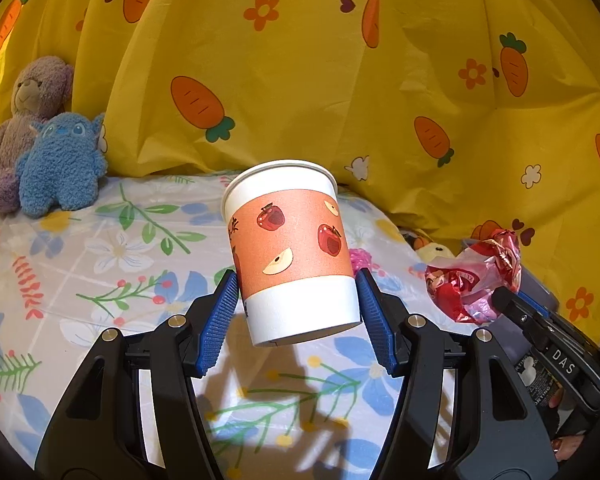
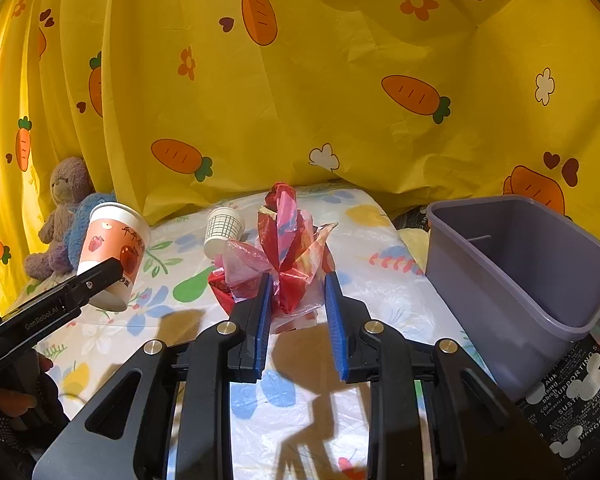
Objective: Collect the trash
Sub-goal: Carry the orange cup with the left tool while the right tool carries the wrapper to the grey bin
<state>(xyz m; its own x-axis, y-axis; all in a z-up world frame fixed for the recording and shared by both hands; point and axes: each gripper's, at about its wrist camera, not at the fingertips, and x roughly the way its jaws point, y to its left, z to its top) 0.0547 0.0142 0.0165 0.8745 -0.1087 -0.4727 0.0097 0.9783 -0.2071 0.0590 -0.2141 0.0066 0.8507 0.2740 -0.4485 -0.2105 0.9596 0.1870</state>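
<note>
Above the floral bed sheet [image 2: 380,288], cup [image 1: 290,254] and wrapper [image 2: 288,256] are held clamped in left fingers [image 1: 220,316] and right fingers [image 2: 262,320]; thin wrapper film could slip free before the bin [image 2: 520,280] at right of frame is reached.

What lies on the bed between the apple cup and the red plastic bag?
In the right wrist view, a small white cup with a grid pattern lies between the apple cup and the red plastic bag, touching the bag.

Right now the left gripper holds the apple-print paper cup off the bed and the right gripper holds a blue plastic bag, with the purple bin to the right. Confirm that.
One detail is wrong: the bag is red and pink, not blue. The right wrist view shows the right gripper shut on the crumpled plastic bag. The rest stands: the left gripper holds the apple-print paper cup off the bed, and the purple bin sits to the right.
</note>
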